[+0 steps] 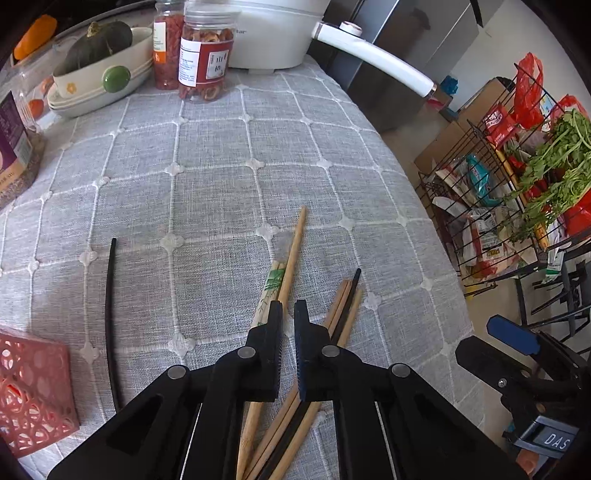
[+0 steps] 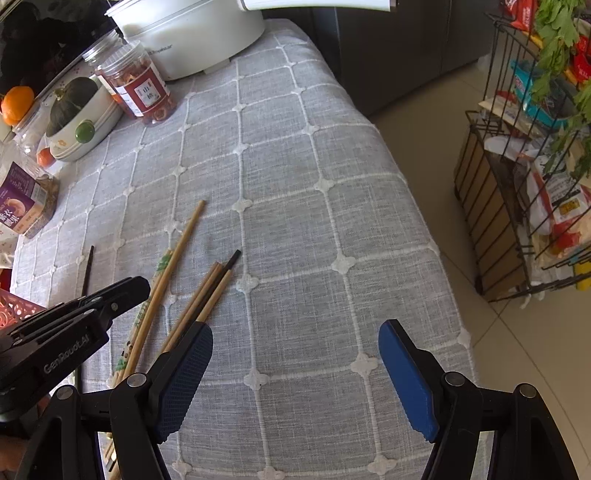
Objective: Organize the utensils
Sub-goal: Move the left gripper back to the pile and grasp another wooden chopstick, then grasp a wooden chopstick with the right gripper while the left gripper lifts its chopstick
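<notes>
Several chopsticks lie on the grey checked tablecloth. A long bamboo chopstick [image 1: 293, 254] and a green-printed pair [image 1: 271, 286] lie left of a bundle of wooden and black chopsticks [image 1: 345, 306]. One black chopstick [image 1: 109, 306] lies apart at the left. My left gripper [image 1: 289, 308] hovers just above the pile, jaws nearly closed with a narrow gap and nothing between them. My right gripper [image 2: 295, 339] is wide open and empty over bare cloth, right of the bundle [image 2: 210, 291] and the bamboo chopstick [image 2: 177, 251]. The left gripper [image 2: 122, 291] shows at left in the right wrist view.
A pink lattice basket [image 1: 33, 387] sits at the near left. Jars [image 1: 207, 55], a bowl with a squash [image 1: 99, 55] and a white pot [image 1: 273, 29] stand at the table's far end. A wire rack [image 1: 517, 192] with groceries stands on the floor past the table's right edge.
</notes>
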Demonstrator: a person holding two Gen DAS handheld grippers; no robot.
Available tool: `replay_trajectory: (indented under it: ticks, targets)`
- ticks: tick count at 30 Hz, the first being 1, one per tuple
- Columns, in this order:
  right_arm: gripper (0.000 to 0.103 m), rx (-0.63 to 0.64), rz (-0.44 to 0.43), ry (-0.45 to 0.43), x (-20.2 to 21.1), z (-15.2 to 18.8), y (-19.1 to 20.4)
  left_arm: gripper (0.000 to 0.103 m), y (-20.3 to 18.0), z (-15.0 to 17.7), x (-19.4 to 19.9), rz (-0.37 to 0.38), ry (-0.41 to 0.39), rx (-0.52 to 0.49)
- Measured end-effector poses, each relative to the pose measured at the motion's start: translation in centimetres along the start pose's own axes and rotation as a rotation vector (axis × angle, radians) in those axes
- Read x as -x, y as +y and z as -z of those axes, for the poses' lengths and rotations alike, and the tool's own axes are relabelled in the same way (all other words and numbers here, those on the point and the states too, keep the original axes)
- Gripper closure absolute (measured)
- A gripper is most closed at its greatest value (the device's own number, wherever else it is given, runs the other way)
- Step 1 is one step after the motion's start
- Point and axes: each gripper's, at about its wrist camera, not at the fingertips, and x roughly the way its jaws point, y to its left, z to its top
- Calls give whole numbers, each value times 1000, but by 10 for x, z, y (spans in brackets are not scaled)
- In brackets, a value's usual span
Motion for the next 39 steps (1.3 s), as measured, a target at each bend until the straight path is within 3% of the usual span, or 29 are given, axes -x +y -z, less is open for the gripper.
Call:
replay_trajectory:
  ticks: [7,14,20,29,39]
  targets:
    - [24,13,15,22,-6,0,-11,98,-7,-6,-21,-42,5,-19]
    - [24,-25,5,30,-4,1,-21,92,-12,-17,-35,-54,-6,-33]
    - [24,-44,-2,29,-1,-1,-15,96,-16,-14,-30,-64,-14,-39]
    - [24,0,7,34,-3,2,12,97,-17,4,45,-29,-122,-101]
    - [24,-9,-17,62,-15,3,34,97,7,41,121,-9,-208,-127]
